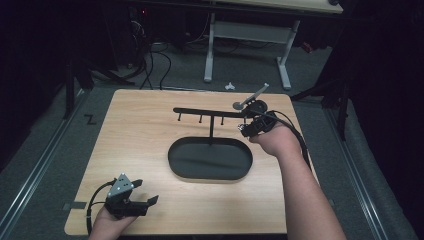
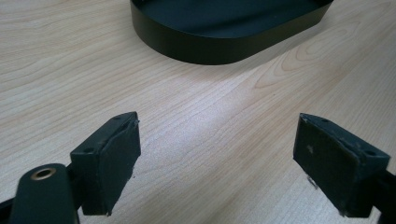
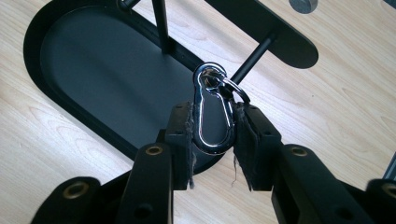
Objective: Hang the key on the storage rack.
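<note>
1. A black hanger stand (image 1: 210,114) stood on a wooden table (image 1: 140,135). It had an oval tray base (image 1: 210,159), a thin upright post and a crossbar with short pegs pointing down. All places below are given relative to this stand.
2. The right gripper (image 3: 214,135) was at the right end of the crossbar, above the tray's right edge. Its jaws were clamped on a silver carabiner clip (image 3: 212,114), pinching its long sides.
3. The clip sat close to one of the pegs (image 3: 252,58); whether it touched the peg could not be told.
4. The clip looked like polished metal: probably small, light, rigid and slippery. Gripping its flat sides, clear of the top ring (image 3: 236,88), seemed the surest hold.
5. The left gripper (image 1: 142,199) rested near the table's front edge, left of and well apart from the tray, with its jaws wide apart and empty.
6. No brand, label or readable writing was visible.
</note>
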Tool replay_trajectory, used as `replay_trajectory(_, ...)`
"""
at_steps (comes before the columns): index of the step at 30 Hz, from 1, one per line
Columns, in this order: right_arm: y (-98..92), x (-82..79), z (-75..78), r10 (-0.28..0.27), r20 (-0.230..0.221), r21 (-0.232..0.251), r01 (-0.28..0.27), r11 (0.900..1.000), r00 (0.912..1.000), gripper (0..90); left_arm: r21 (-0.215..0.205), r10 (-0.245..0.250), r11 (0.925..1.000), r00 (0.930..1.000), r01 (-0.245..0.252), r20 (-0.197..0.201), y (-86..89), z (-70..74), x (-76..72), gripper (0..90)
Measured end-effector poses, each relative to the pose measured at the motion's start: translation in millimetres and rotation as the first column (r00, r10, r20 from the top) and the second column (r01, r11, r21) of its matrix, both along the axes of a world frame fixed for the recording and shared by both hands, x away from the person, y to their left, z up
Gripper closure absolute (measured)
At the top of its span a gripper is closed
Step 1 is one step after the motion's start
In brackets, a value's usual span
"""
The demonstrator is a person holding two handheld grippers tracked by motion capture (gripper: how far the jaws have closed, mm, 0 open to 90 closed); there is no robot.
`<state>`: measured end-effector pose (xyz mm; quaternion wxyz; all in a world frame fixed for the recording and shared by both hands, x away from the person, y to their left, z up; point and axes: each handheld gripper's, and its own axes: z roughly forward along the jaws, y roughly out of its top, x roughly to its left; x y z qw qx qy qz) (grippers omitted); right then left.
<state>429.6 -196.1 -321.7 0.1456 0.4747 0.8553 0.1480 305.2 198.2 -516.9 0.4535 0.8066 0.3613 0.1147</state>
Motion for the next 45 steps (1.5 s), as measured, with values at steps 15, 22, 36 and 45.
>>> replay_trajectory(15, 2.4, 5.3, -2.9, -0.008, -0.001, -0.015, 0.008, 1.000, 1.0000, 67.5, 0.000, 0.000, 1.0000, 1.0000, 0.000, -0.005, 0.7, -0.4, 0.1, 15.4)
replay_trajectory(22, 3.7, 4.9, -3.2, -0.007, 0.001, -0.009, 0.007, 1.000, 1.0000, 67.5, 0.003, -0.003, 1.0000, 1.0000, 0.003, -0.008, 0.4, -0.6, 0.1, 15.4)
replay_trajectory(36, 1.5, 4.3, -3.9, -0.011, 0.002, 0.005, 0.010, 1.000, 0.9999, 65.7, 0.007, -0.009, 0.9999, 0.9999, 0.009, -0.010, 0.0, -0.7, 0.1, 15.4)
replay_trajectory(45, 1.1, 3.8, -2.9, -0.013, 0.005, 0.010, 0.013, 1.000, 0.9999, 66.6, 0.007, -0.010, 0.9999, 0.9999, 0.010, -0.011, -0.7, -1.1, 0.0, 15.4)
